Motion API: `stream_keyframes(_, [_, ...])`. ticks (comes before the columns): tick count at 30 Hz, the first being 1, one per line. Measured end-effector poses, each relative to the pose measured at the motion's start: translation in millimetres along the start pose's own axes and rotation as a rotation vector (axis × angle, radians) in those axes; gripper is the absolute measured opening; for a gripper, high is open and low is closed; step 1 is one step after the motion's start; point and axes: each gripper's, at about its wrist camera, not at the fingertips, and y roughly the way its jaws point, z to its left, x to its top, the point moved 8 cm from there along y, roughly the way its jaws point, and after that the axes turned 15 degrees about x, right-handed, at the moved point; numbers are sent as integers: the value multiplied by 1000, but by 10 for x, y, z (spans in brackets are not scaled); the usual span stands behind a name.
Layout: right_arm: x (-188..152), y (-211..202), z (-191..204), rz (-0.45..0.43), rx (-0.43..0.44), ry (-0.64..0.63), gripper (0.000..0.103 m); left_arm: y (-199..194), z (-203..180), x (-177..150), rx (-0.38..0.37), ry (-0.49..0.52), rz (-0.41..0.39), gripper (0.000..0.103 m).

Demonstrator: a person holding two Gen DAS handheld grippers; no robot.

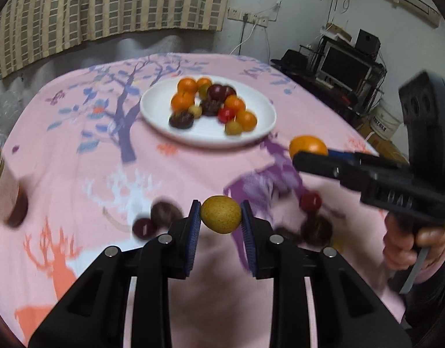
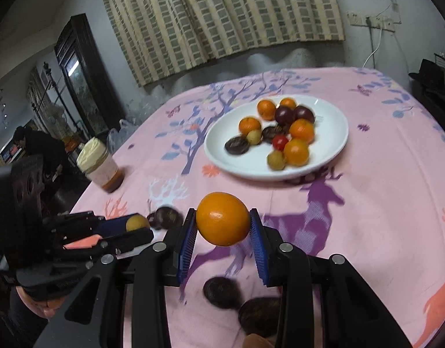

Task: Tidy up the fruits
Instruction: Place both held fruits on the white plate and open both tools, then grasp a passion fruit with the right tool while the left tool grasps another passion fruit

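Observation:
My left gripper [image 1: 221,217] is shut on a small yellow-brown fruit [image 1: 221,214] and holds it above the pink tablecloth. My right gripper [image 2: 223,226] is shut on an orange [image 2: 223,222], also held above the cloth; it shows in the left wrist view [image 1: 308,146] too. A white plate [image 1: 260,107] further back holds several oranges, dark purple fruits, a red one and small yellow ones; it also shows in the right wrist view [image 2: 335,121]. Loose dark fruits [image 1: 165,213] and a red fruit [image 1: 310,201] lie on the cloth below the grippers.
A glass jar [image 2: 102,168] with a pale lid stands near the table's left edge. Two dark fruits [image 2: 222,291] lie under my right gripper. A curtain hangs behind the table, and a shelf with a monitor [image 1: 345,66] stands to the right.

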Motion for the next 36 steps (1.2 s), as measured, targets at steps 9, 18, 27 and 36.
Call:
stream_keyframes(9, [708, 298, -778, -38, -125, 19, 37, 988, -132, 1070, 57, -3, 51, 27])
stream_keyframes(18, [807, 470, -1011, -34, -114, 5, 64, 1276, 137, 1229, 155, -124, 50, 88])
stream_keyframes(27, [456, 123, -452, 21, -89, -105, 69, 401, 453, 519, 202, -176, 39, 96])
stream_keyframes(36, [-520, -191, -212, 114, -93, -100, 78, 51, 491, -542, 191, -342, 69, 97])
